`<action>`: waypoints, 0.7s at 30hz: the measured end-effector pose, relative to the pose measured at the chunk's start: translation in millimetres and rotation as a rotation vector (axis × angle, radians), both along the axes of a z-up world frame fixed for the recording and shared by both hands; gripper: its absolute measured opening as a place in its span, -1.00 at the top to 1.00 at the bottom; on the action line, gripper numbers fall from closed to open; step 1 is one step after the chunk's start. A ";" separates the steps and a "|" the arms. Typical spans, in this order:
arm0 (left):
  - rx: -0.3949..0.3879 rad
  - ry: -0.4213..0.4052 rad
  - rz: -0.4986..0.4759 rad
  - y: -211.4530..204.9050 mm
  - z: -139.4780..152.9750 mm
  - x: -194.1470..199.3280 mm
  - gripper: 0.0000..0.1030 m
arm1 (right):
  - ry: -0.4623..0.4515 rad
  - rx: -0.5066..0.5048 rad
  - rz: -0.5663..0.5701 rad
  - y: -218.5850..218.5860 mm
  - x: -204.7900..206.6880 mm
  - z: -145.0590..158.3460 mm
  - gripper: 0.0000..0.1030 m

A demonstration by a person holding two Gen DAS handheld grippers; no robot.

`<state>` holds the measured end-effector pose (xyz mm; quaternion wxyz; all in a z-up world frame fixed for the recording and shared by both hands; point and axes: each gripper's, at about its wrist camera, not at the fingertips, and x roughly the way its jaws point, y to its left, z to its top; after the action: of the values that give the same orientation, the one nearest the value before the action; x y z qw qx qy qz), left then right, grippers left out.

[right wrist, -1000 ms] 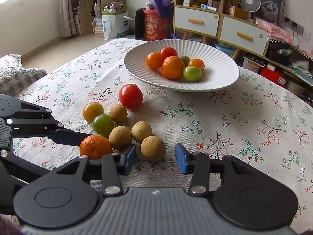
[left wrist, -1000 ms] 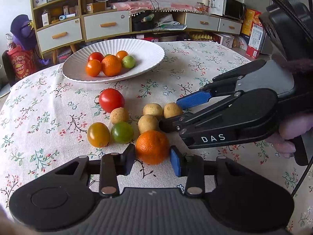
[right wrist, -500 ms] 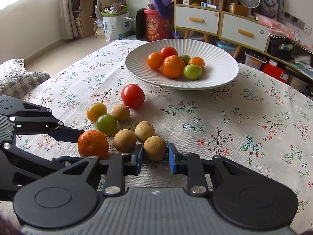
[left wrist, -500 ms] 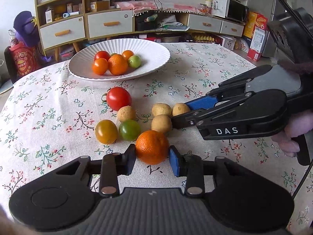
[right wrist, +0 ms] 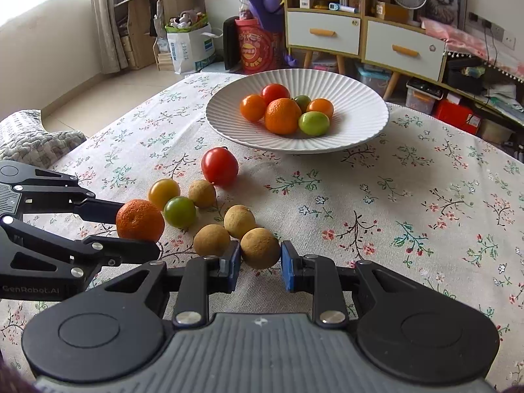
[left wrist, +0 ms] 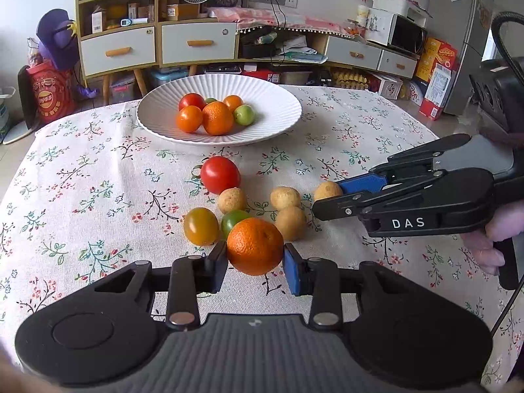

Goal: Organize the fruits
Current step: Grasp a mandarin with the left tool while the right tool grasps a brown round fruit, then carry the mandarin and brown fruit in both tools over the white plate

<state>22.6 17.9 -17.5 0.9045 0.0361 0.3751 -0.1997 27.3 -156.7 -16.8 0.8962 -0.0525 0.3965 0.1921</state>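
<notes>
We are holding the left tool (left wrist: 255, 268) tilted downward over the near edge of the table (left wrist: 82, 177), its two pads clenched on the orange (left wrist: 254, 245), which is sitting between them just at six o'clock of the loose fruit cluster; whether it is clear of the cloth we cannot tell. In the right wrist view the same tool is reaching in from nine o'clock, with the orange pinched at its tip. We are holding the right tool (right wrist: 258, 265) at a similar downward slant, its blue pads grasping the brown round fruit (right wrist: 260, 247) from both sides, right beside two more brown round fruits toward ten o'clock. In the left wrist view that tool is coming in from three o'clock, and part of a hand (left wrist: 491, 242) is wrapping its grip at the right edge. On the flowered cloth, a red tomato (left wrist: 220, 178) is lying at twelve o'clock of the cluster, with a yellow tomato (left wrist: 200, 226) and a green tomato (left wrist: 234, 222) just behind the orange. The white ribbed plate (left wrist: 278, 111) is standing farther off at twelve o'clock, already carrying an orange and several small tomatoes.
</notes>
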 end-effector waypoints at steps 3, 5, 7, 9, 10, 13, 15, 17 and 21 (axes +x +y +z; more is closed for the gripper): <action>-0.012 -0.002 0.015 3.4 4.4 2.4 0.44 | -0.008 0.011 -0.009 -1.5 1.2 4.8 0.54; -0.022 -0.007 0.024 5.3 8.1 4.4 0.44 | -0.015 0.022 -0.015 -2.5 2.5 9.2 0.54; -0.030 -0.015 0.031 6.5 12.6 6.5 0.44 | -0.026 0.032 -0.019 -3.6 3.7 14.1 0.54; -0.036 -0.021 0.038 8.2 17.0 9.5 0.44 | -0.037 0.042 -0.023 -5.0 4.7 18.1 0.54; -0.038 -0.023 0.043 8.9 18.7 10.8 0.44 | -0.040 0.047 -0.026 -5.8 5.4 19.6 0.54; -0.046 -0.017 0.064 10.3 22.7 15.9 0.44 | -0.051 0.052 -0.034 -6.7 7.2 23.0 0.54; -0.052 -0.011 0.079 11.2 25.5 20.4 0.44 | -0.055 0.049 -0.040 -6.6 9.1 24.5 0.54; -0.056 -0.012 0.090 10.6 29.1 24.4 0.44 | -0.059 0.047 -0.044 -5.5 11.2 26.1 0.54; -0.056 -0.017 0.105 8.4 34.8 32.3 0.44 | -0.075 0.056 -0.047 -4.6 15.0 31.8 0.54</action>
<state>54.9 26.4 17.3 0.9176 -0.0073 0.3630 -0.1619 42.3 -161.3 15.0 0.9156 -0.0253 0.3585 0.1802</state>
